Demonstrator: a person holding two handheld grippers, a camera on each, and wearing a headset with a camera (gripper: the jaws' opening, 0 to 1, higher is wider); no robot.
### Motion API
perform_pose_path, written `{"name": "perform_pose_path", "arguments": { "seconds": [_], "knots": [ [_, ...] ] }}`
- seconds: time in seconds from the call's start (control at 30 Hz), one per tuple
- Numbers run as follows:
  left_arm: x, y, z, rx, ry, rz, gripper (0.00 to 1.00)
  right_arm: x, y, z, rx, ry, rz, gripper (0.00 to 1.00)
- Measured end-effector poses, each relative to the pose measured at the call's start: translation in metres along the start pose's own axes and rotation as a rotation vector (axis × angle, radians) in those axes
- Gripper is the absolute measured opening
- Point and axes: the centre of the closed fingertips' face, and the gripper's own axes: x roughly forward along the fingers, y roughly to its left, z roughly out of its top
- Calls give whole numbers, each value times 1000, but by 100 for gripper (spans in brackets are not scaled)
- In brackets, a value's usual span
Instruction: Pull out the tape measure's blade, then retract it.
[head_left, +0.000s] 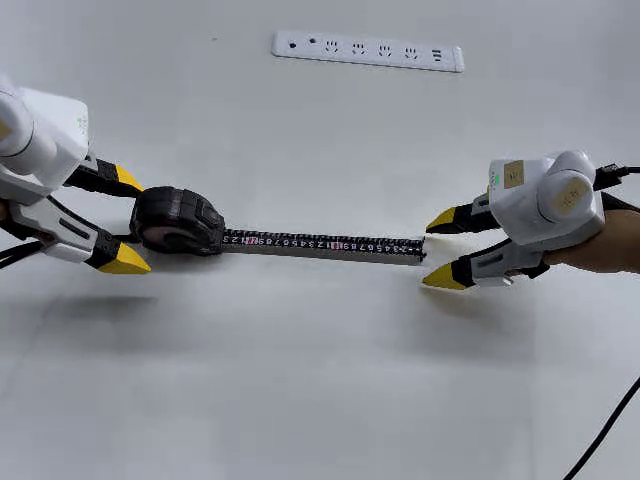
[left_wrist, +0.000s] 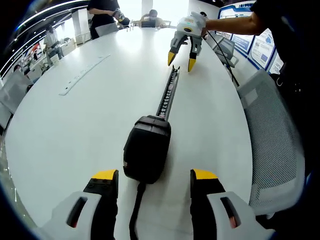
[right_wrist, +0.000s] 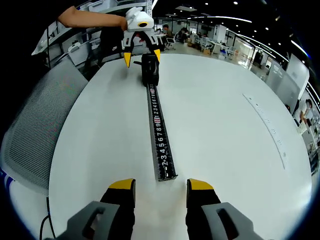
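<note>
A black tape measure case (head_left: 177, 220) lies on the white table, its blade (head_left: 322, 245) pulled out to the right. My left gripper (head_left: 128, 220) stands open around the back of the case (left_wrist: 146, 148), its yellow fingertips (left_wrist: 104, 175) on either side and apart from it. My right gripper (head_left: 441, 248) is open just beyond the blade's end hook (right_wrist: 168, 177), not touching it. The blade (right_wrist: 159, 132) runs flat along the table to the case (right_wrist: 149, 68), with the printed numbers facing up. Across the table the other gripper (left_wrist: 181, 56) appears in the left gripper view.
A white power strip (head_left: 368, 49) lies at the far side of the table. A dark cable (head_left: 604, 428) trails at the lower right. Mesh office chairs (left_wrist: 272, 125) stand along the table edge, and people sit at the far end of the room.
</note>
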Motion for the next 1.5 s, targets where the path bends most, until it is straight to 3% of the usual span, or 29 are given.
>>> {"name": "perform_pose_path", "arguments": {
  "seconds": [0.67,1.0,1.5],
  "knots": [
    [-9,-19,0,-122,-95,67,73,-13,19,1,98,-53,-89,55],
    [-6,-34,2,-183,-139,88,78,-17,28,1,164,-95,-133,63],
    [-1,-53,7,-319,-244,187,84,-17,40,4,261,-158,-200,75]
  ]
}}
